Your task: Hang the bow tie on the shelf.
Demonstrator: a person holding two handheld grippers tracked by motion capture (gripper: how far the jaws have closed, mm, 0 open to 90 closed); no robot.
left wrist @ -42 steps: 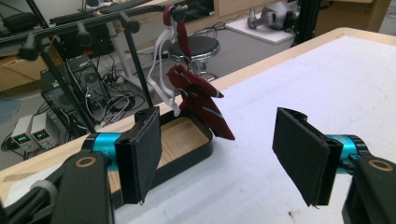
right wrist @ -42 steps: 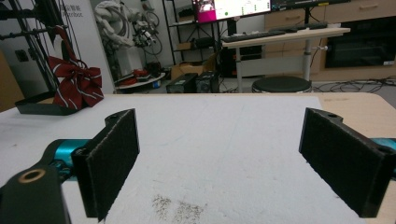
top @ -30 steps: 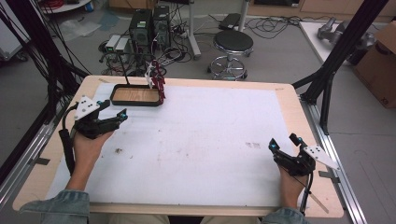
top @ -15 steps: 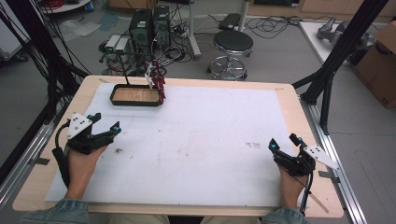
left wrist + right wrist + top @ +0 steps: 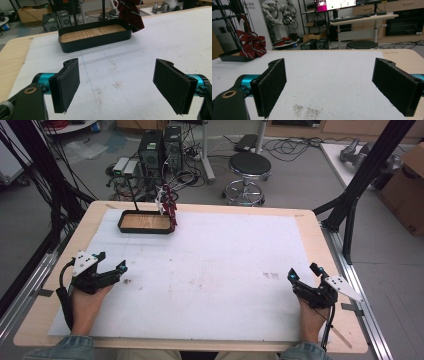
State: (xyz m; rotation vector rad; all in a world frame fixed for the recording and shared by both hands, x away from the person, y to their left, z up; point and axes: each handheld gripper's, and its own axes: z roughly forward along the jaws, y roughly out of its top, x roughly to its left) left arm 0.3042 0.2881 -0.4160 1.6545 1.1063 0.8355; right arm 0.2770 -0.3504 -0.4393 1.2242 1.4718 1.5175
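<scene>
A black tray [image 5: 131, 227] with a wooden floor sits at the far left of the white mat. At its right end a dark red striped bow tie [image 5: 169, 207] hangs from a thin stand. My left gripper [image 5: 112, 261] rests low over the mat's near left, open, with nothing between its pads. In the left gripper view the tray [image 5: 95, 41] and the bow tie [image 5: 131, 13] lie well ahead of the open left gripper [image 5: 117, 75]. My right gripper [image 5: 303, 271] stands open and empty at the near right. The right gripper view shows the open right gripper [image 5: 329, 65], with the bow tie [image 5: 252, 46] far off to the left.
The white mat [image 5: 220, 250] covers most of the wooden table [image 5: 45, 285] and carries a few faint stains. Black frame posts [image 5: 350, 205] flank the table. A round stool [image 5: 248, 167] and computer boxes [image 5: 160, 147] stand on the floor beyond the far edge.
My left gripper has drawn back toward the near edge and slightly left, away from the tray, still open. The right gripper has not moved.
</scene>
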